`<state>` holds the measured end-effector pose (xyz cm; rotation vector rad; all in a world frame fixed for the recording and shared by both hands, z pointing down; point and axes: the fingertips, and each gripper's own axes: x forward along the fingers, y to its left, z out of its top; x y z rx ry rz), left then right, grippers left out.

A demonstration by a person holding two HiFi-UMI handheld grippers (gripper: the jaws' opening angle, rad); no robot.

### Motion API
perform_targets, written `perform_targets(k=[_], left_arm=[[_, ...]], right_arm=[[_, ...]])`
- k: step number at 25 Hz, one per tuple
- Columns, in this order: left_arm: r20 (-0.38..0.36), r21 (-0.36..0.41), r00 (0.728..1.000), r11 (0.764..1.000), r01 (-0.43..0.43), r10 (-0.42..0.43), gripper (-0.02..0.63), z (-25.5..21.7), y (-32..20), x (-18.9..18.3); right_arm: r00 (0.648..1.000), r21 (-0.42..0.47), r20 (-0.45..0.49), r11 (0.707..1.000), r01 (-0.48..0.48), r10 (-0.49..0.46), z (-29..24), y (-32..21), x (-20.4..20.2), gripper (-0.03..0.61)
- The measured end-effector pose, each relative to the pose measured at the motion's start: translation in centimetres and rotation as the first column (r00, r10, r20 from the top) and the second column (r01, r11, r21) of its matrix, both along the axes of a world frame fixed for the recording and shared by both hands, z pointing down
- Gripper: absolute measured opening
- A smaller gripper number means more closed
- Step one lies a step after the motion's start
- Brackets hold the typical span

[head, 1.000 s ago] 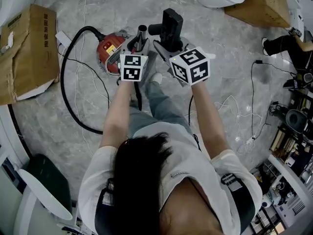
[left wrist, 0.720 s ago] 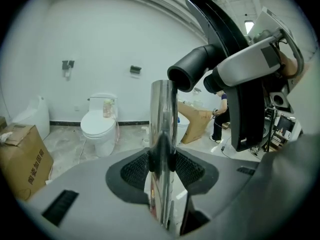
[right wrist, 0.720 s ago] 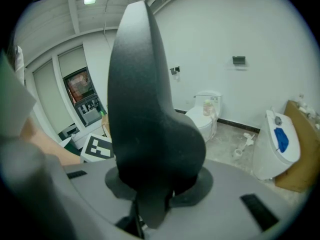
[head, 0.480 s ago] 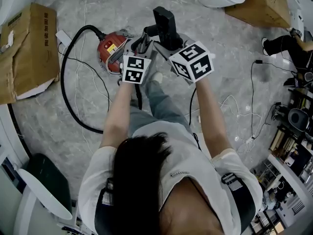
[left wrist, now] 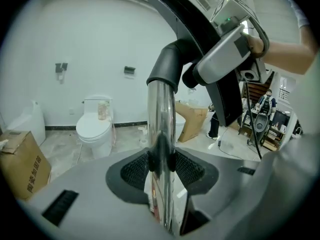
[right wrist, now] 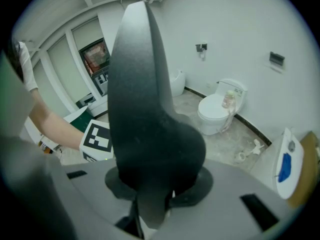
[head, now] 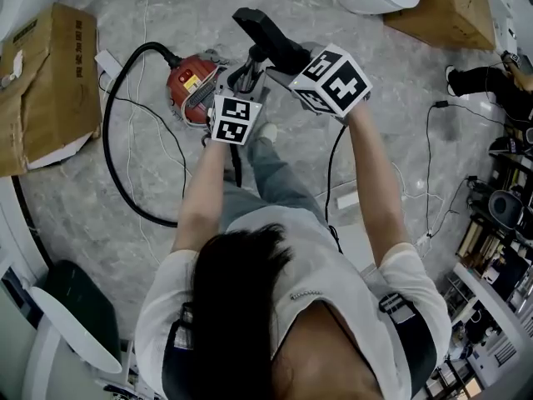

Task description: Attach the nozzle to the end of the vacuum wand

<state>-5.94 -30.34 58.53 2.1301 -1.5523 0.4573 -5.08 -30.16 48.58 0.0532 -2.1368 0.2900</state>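
Your left gripper [left wrist: 161, 160] is squeezing the shiny vacuum wand [left wrist: 161, 114], close to the red vacuum cleaner [head: 187, 86]. Your right gripper [right wrist: 149, 196] is squeezing the black nozzle [right wrist: 145, 109]. The nozzle's neck is sitting on the wand's top end.

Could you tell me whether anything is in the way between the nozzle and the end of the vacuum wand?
Nothing visible does. In the left gripper view the nozzle already sits against the top of the wand, its black neck over the chrome tube, with nothing showing between them.
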Motion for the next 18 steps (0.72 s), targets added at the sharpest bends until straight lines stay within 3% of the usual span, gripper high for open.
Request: perform_targets(k=[4, 9, 14, 18], left_arm=[[0.006, 0.004, 1.0, 1.0, -0.026, 0.026, 0.152, 0.3, -0.1, 0.2], [0.006, 0.001, 0.999, 0.999, -0.033, 0.033, 0.15, 0.4, -0.1, 0.3], [0.009, 0.001, 0.999, 0.999, -0.032, 0.032, 0.152, 0.6, -0.1, 0.3], [0.009, -0.009, 1.0, 1.0, -0.004, 0.005, 0.152, 0.7, -0.6, -0.2]], right_arm=[[0.989, -0.035, -0.077, 0.992, 0.125, -0.127, 0.1, -0.3, 0.1, 0.118], [0.944, -0.104, -0.17, 0.957, 0.27, -0.284, 0.1, -0.6, 0.0, 0.118], [0.9, -0.184, -0.216, 0.921, 0.343, -0.379, 0.2, -0.7, -0.2, 0.118], [0.878, -0.191, -0.249, 0.909, 0.369, -0.409, 0.2, -1.4, -0.8, 0.118]])
